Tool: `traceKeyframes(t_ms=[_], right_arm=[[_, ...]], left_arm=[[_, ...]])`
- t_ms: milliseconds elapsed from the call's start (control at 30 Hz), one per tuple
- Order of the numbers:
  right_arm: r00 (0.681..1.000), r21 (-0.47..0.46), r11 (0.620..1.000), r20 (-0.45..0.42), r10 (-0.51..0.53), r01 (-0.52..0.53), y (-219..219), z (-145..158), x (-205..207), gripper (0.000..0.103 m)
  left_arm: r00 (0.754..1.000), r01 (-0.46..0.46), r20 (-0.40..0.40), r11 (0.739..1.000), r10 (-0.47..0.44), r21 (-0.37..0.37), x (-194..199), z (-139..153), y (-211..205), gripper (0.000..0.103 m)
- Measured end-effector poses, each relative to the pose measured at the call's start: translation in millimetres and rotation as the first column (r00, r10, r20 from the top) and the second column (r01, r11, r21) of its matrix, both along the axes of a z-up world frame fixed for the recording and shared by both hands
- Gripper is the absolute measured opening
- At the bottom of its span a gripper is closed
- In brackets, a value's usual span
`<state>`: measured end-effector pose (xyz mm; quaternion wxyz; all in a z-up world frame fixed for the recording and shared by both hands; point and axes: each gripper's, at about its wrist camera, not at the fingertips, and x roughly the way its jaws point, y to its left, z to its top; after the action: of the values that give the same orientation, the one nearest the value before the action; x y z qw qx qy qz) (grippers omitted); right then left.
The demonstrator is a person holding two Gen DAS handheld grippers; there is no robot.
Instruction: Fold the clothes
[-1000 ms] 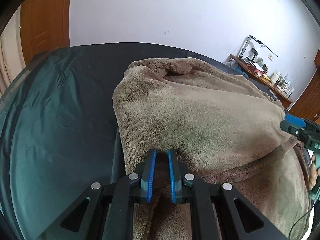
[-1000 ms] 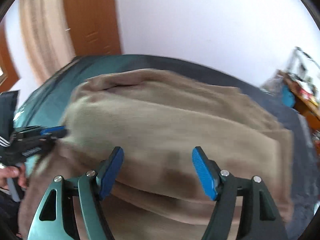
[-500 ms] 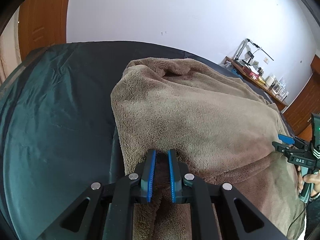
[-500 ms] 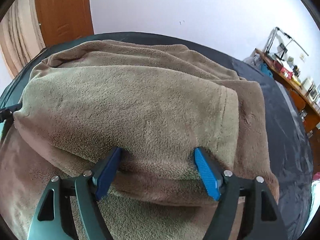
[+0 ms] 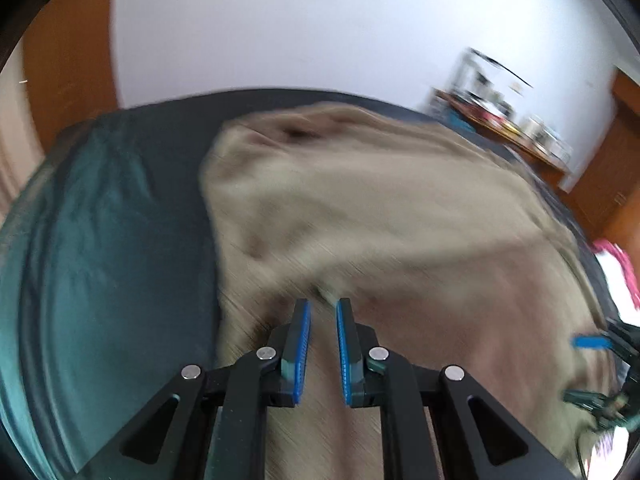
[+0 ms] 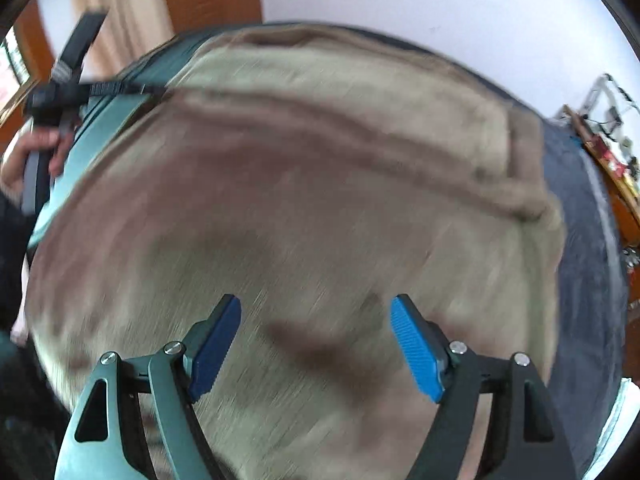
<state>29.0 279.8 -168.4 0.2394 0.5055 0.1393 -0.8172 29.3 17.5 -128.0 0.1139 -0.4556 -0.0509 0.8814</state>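
While the brown fleece garment (image 5: 400, 216) lies spread over the dark teal bed cover (image 5: 100, 248) with its upper half folded down, the right gripper (image 6: 316, 344) hangs just above its near part with jaws spread wide and holding nothing. At the garment's near left edge the left gripper (image 5: 320, 344) shows a narrow gap between its pads, though blur hides whether any fleece is pinched there. Half a second ago that left gap was tighter on the fleece, and both views were sharp; no containers appear.
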Motion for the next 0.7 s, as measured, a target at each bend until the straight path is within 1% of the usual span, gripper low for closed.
traceKeyframes(t_ms=[33,100,133,167,233,367,467,567,700], right_arm=[[1.000,0.003,1.000,0.016,0.013,-0.013,-0.2,-6.9,6.5,0.082],[0.999,0.011,1.000,-0.022,0.029,-0.029,0.2,-12.5,16.9,0.086],[0.999,0.001,1.000,-0.025,0.027,-0.027,1.6,-13.0,17.8,0.087],[0.999,-0.007,1.000,-0.028,0.024,-0.025,2.4,-13.8,18.0,0.088],[0.999,-0.016,1.000,-0.037,0.019,-0.019,3.1,-15.4,17.1,0.091],[0.997,-0.013,1.000,-0.075,0.002,-0.003,7.6,-13.6,24.1,0.091],[0.991,-0.039,0.999,-0.134,-0.029,0.024,21.5,0.7,35.5,0.091],[0.977,-0.122,0.990,-0.193,-0.090,0.067,48.3,23.1,49.6,0.091],[0.944,-0.208,0.970,-0.274,-0.182,0.126,77.2,48.7,73.8,0.091]], left_arm=[[0.999,0.027,0.023,1.000,-0.027,0.002,6.7,-4.8,6.6,0.014],[0.994,0.081,0.069,0.997,-0.081,0.008,20.0,-14.5,19.9,0.014],[0.990,0.106,0.088,0.994,-0.106,0.009,26.7,-18.9,26.3,0.014],[0.993,0.105,0.051,0.994,-0.104,-0.019,32.2,-18.0,29.8,0.014],[0.995,0.088,0.043,0.995,-0.085,-0.053,37.7,-16.8,34.2,0.014],[0.997,0.056,0.053,0.997,-0.054,-0.044,45.9,-13.9,33.4,0.014],[0.998,0.055,0.047,0.997,-0.052,-0.052,58.3,-12.7,34.9,0.014],[0.998,0.056,0.040,0.997,-0.054,-0.051,74.2,-11.8,36.0,0.014],[0.998,0.065,0.030,0.997,-0.064,-0.052,97.2,-10.3,37.5,0.014]])
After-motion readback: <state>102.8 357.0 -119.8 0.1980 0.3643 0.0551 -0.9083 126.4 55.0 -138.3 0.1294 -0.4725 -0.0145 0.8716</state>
